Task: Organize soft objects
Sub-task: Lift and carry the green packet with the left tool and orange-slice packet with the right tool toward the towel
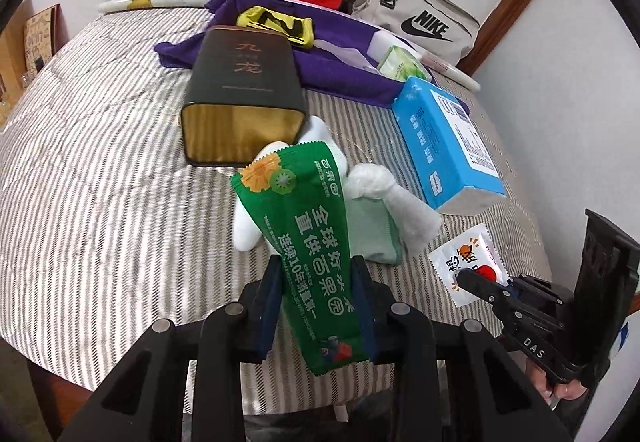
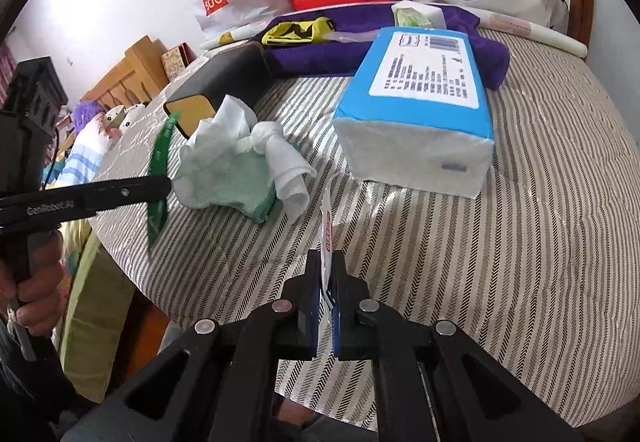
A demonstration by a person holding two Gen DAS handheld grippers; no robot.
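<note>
Each claw pinches a flat packet clear of the striped bed (image 2: 520, 202), the left claw (image 1: 318, 278) a green sachet (image 1: 308, 226), the right claw (image 2: 328, 274) a white sachet (image 2: 327, 226), likely bound for the open tin (image 1: 240, 94)

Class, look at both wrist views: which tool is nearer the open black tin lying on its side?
Left. The left tool, clamping the green sachet, points at the black tin; the right tool, clamping a white packet, sits further back.
</note>
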